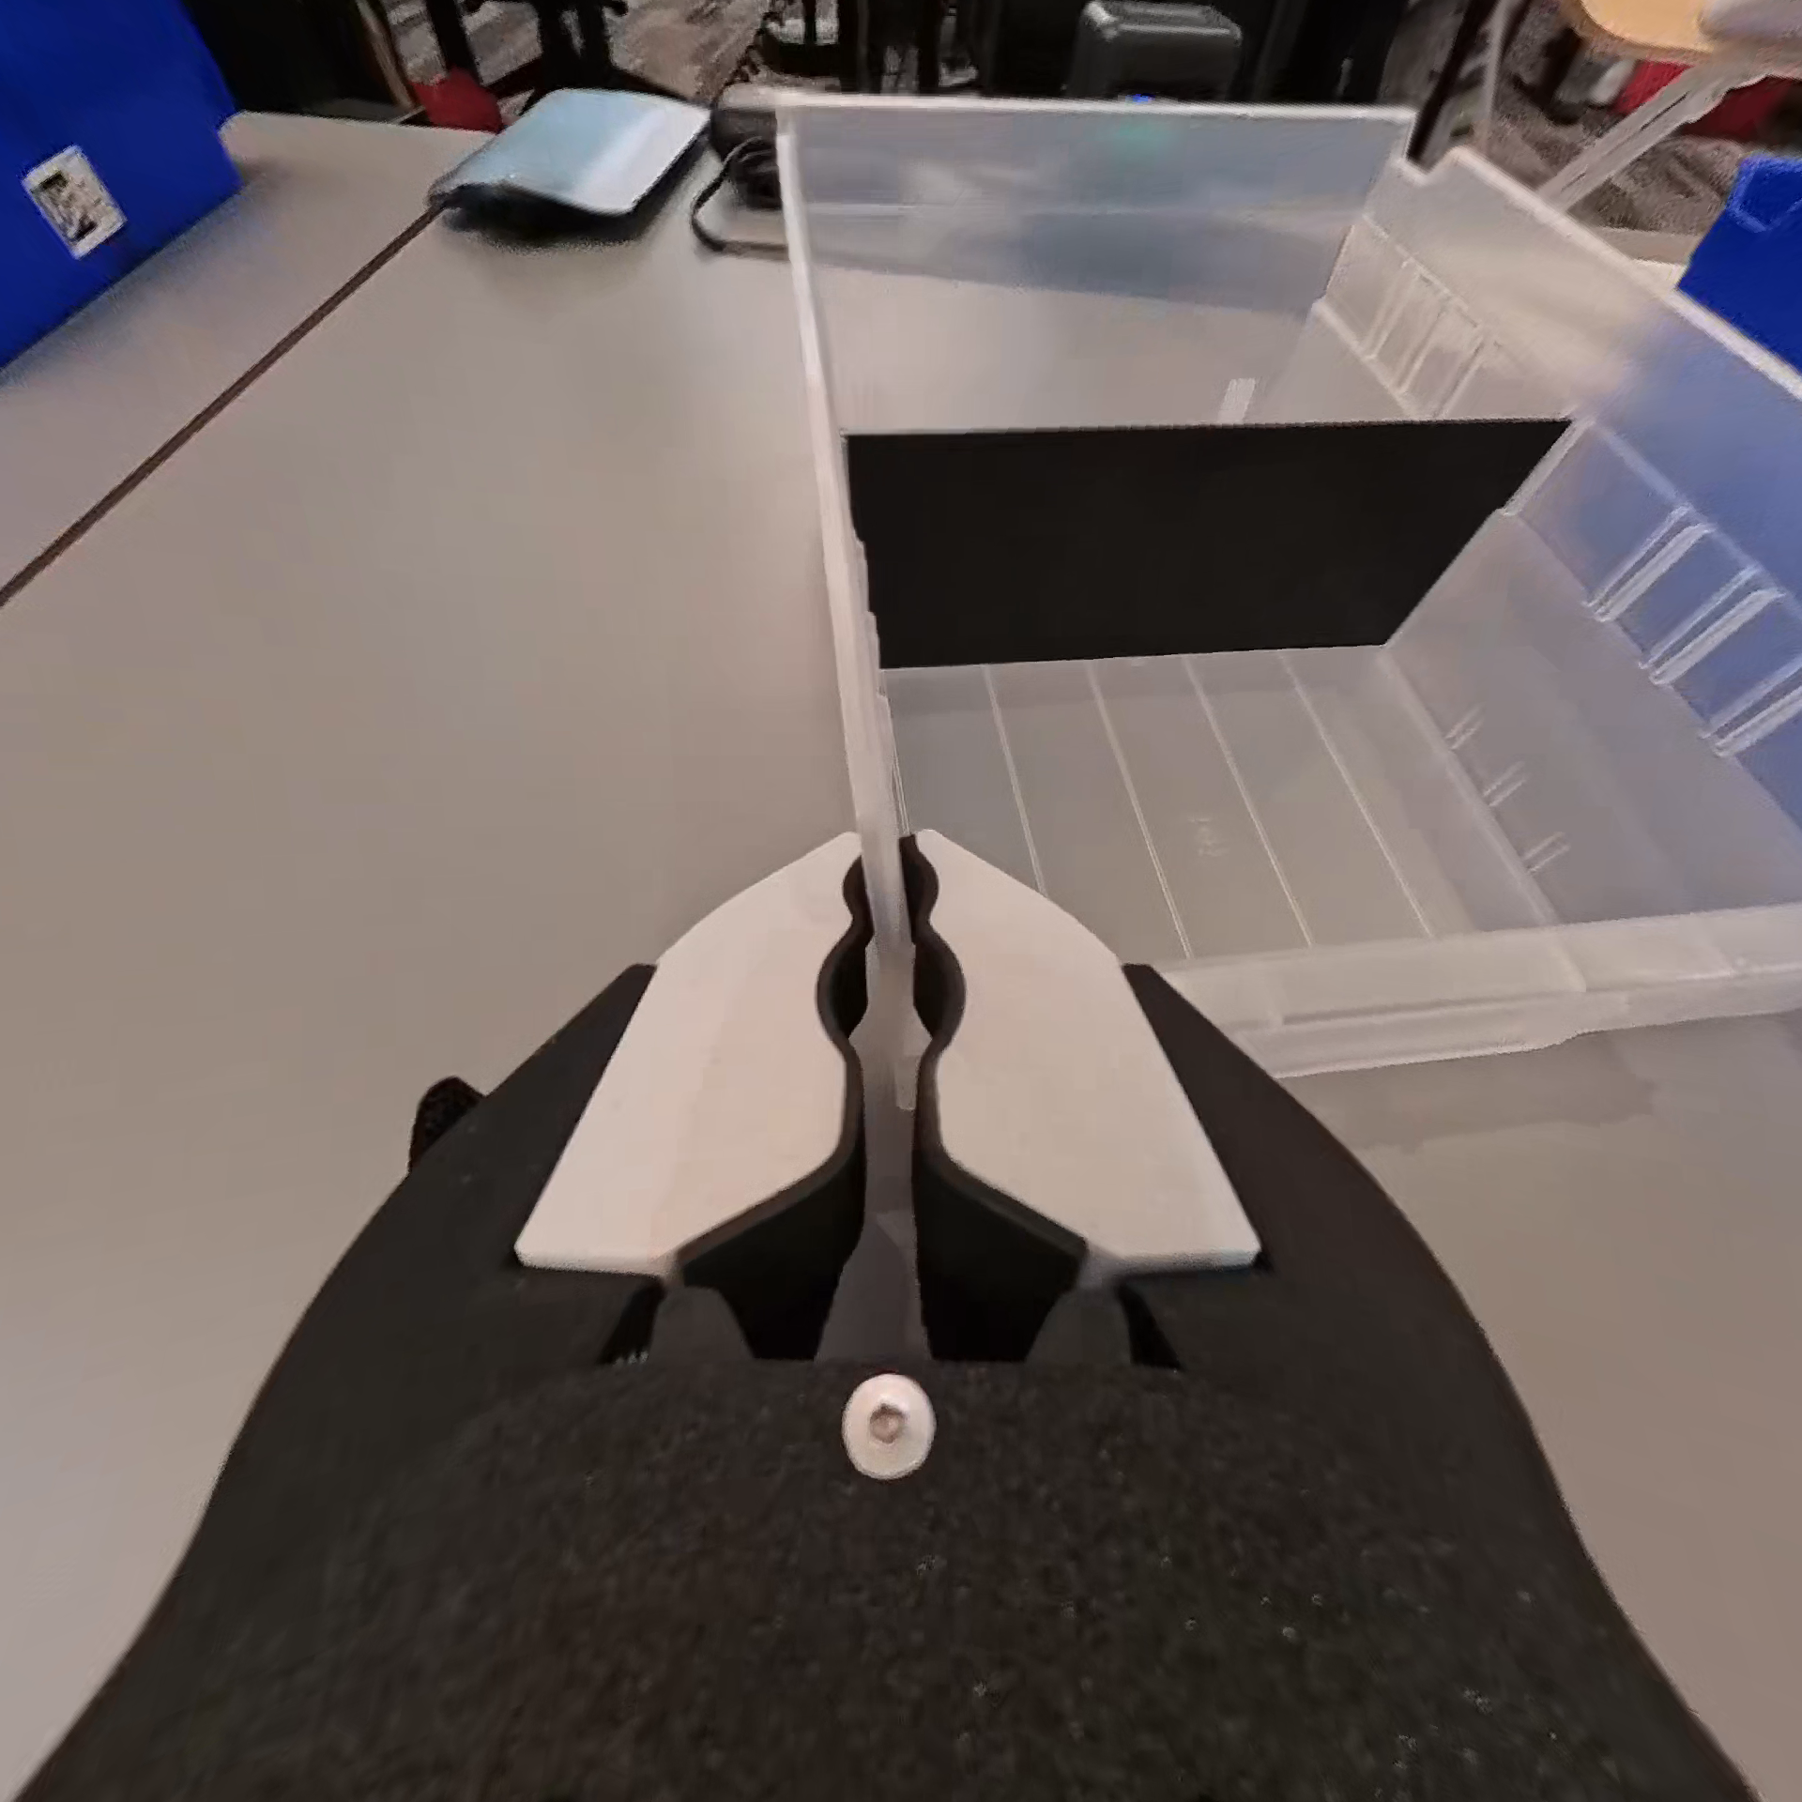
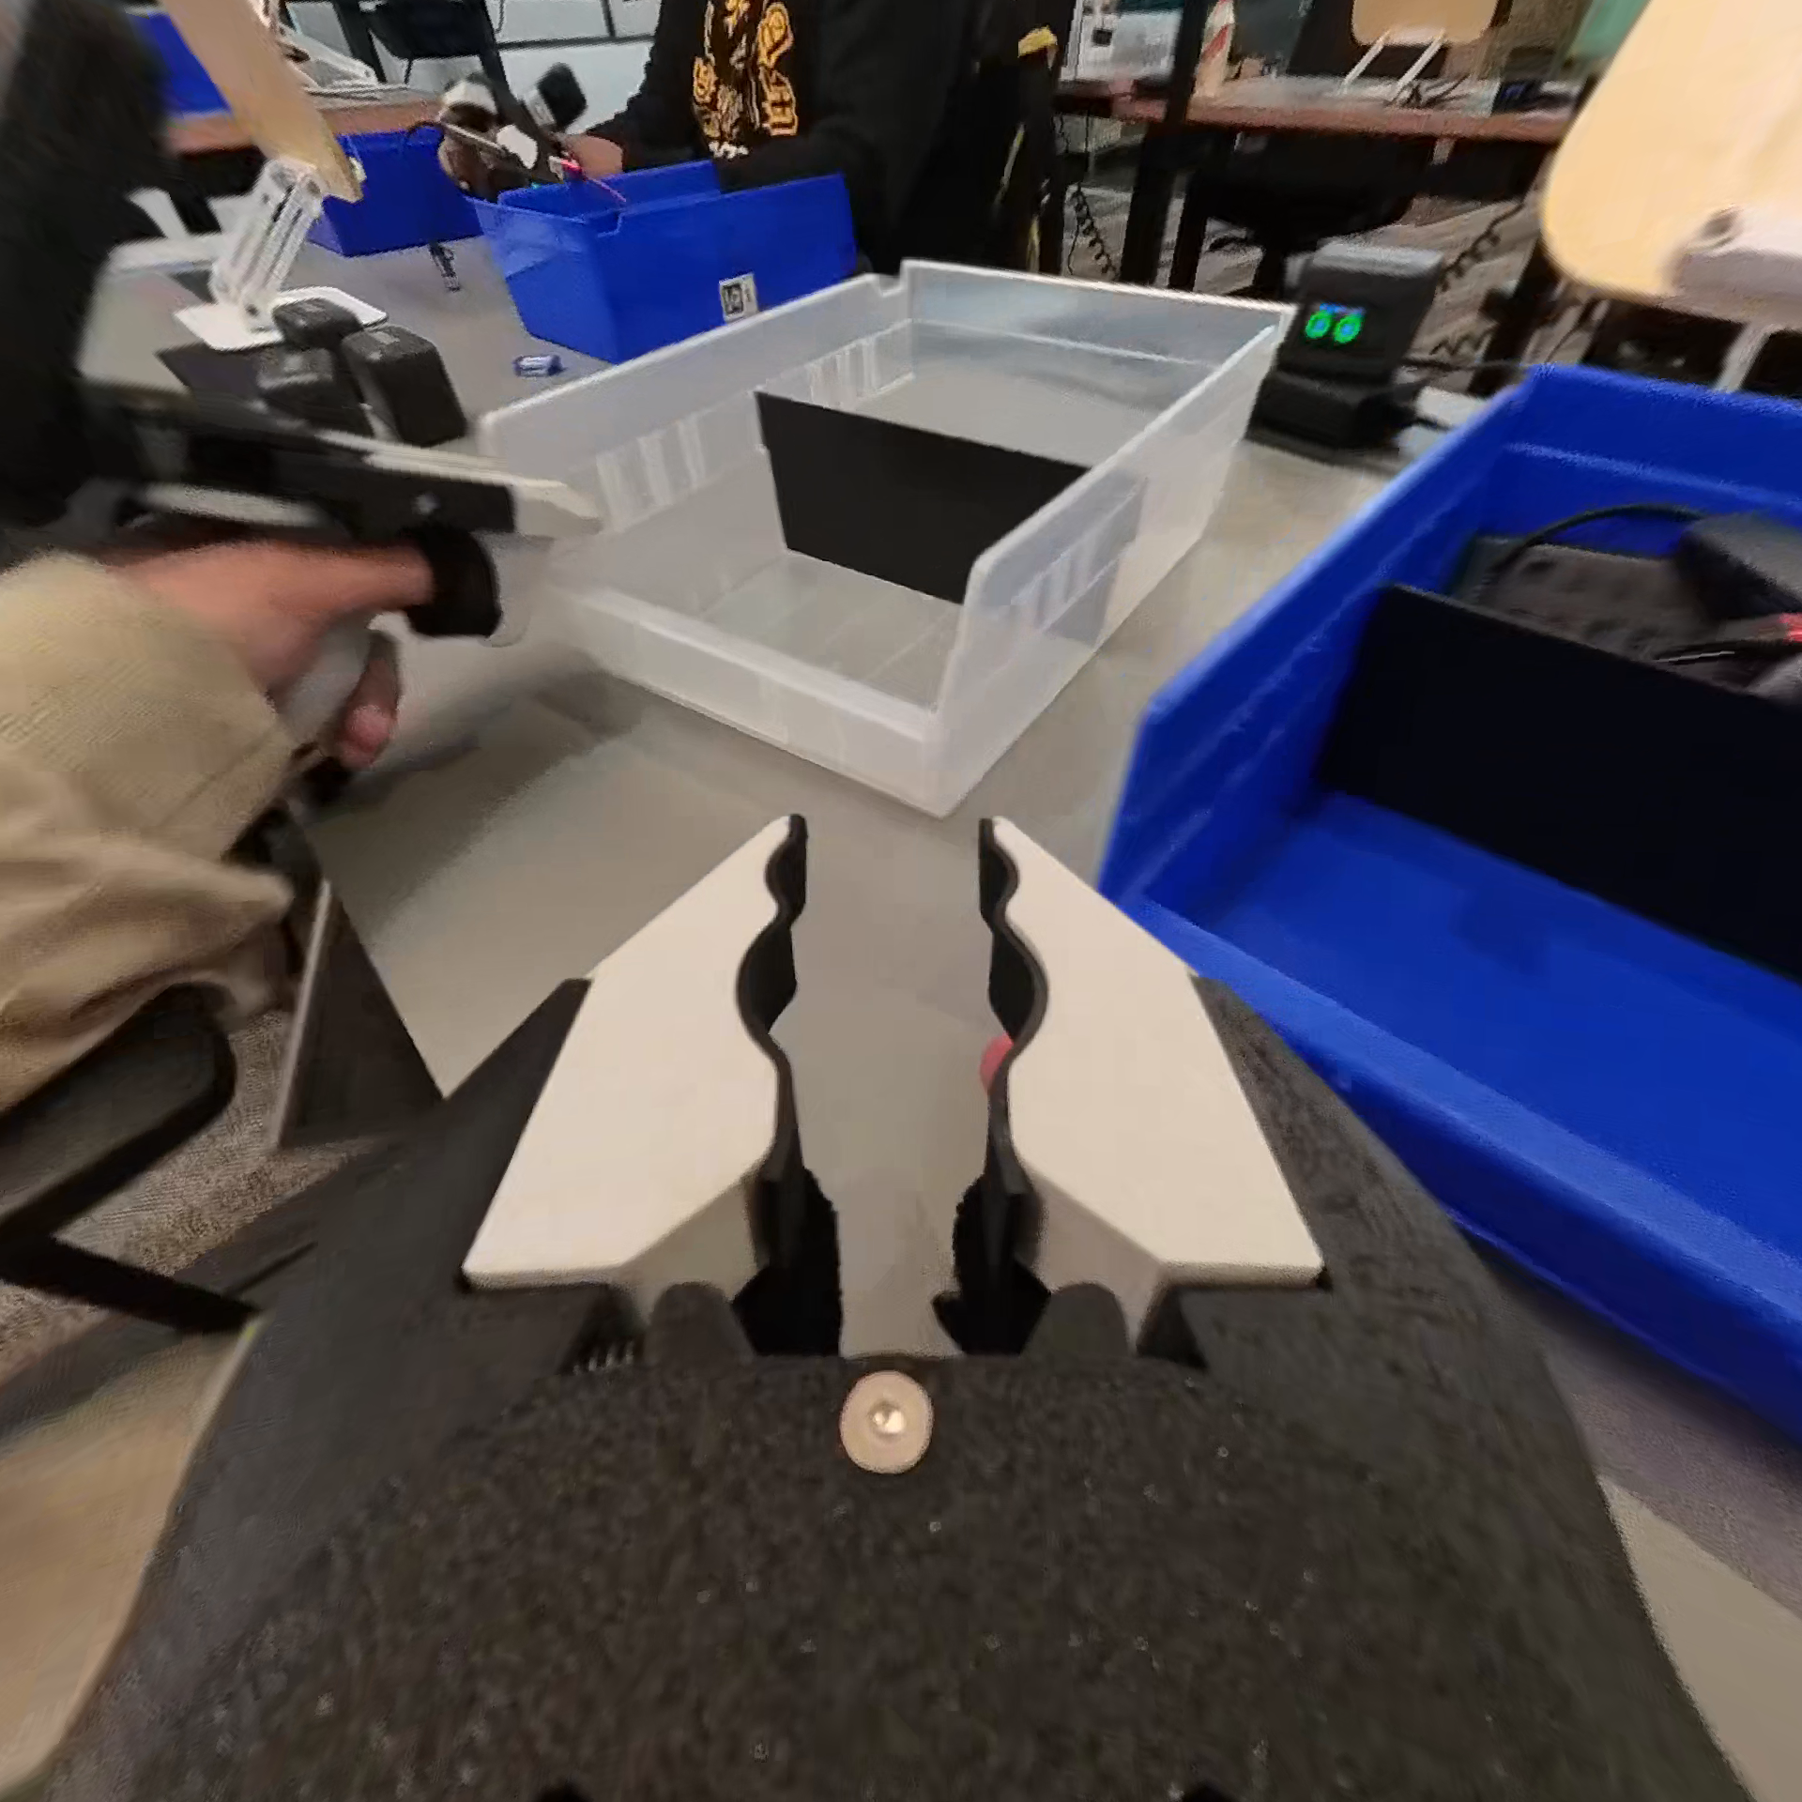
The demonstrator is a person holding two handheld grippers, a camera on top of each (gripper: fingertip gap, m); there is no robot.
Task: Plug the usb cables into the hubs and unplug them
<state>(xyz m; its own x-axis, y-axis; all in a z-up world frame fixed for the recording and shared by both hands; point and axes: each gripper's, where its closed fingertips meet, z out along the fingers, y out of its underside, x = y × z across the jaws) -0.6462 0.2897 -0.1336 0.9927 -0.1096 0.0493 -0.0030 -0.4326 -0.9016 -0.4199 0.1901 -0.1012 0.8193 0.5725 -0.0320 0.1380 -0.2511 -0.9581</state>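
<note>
My left gripper point(image 1: 887, 848) is shut on the near end of the left side wall of a clear plastic bin point(image 1: 1463, 936). The thin wall runs between both pads. The right wrist view shows the same grip on the bin point(image 2: 839, 702) from the side, with the left gripper point(image 2: 575, 512) at the wall. A black divider point(image 1: 1170, 546) stands across the bin, and the compartment in front of it holds nothing. My right gripper point(image 2: 892, 839) is open and empty above the grey table, between the clear bin and a blue bin point(image 2: 1365, 975). Dark cables and a dark device point(image 2: 1677, 595) lie behind the blue bin's black divider.
A second blue bin point(image 2: 673, 254) and a person in dark clothes point(image 2: 829, 88) are beyond the clear bin. Black battery blocks point(image 2: 371, 371) and a charger with green lights point(image 2: 1355, 332) stand on the table. A grey pouch point(image 1: 575, 146) and a blue box point(image 1: 97, 195) are at the far left. There is about 25 cm between the tips of the two grippers. Between my right fingertips and the dark device point(image 2: 1677, 595) there is roughly 30 cm.
</note>
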